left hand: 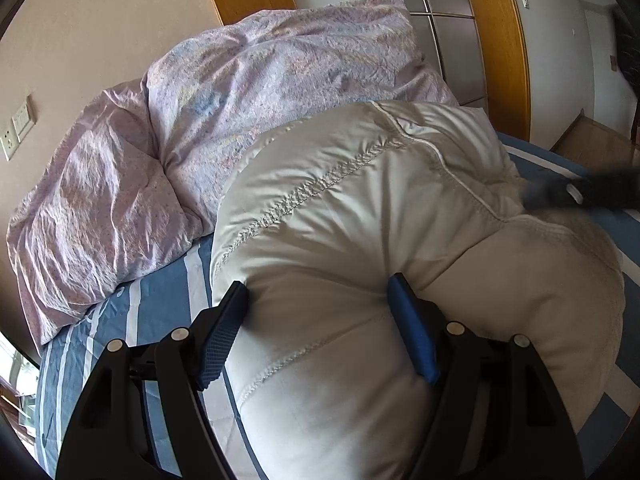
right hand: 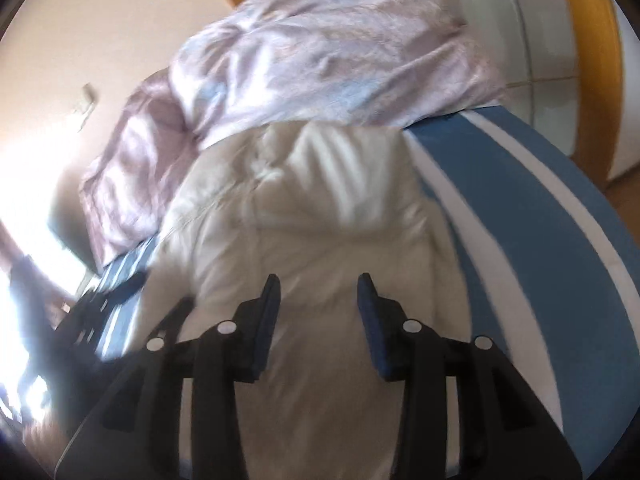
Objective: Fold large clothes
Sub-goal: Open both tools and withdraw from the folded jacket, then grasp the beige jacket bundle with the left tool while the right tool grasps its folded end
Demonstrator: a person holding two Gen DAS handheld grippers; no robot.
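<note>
A puffy white down jacket point(left hand: 360, 208) lies bunched on the bed. In the left wrist view my left gripper point(left hand: 318, 283) has its blue pads pressed into a thick roll of the jacket, so it is shut on it with wide jaws. The right wrist view is blurred. There my right gripper point(right hand: 319, 279) hovers over the white jacket point(right hand: 320, 208), jaws apart, and nothing is pinched between the pads. In the left wrist view the right gripper point(left hand: 560, 194) is a dark blur at the jacket's right edge.
A crumpled lilac quilt point(left hand: 260, 80) is heaped at the back against the wall. The blue and white striped sheet point(right hand: 500, 184) lies bare to the right. A wall socket point(left hand: 16, 128) sits at the left, a wooden door frame point(left hand: 504, 40) behind.
</note>
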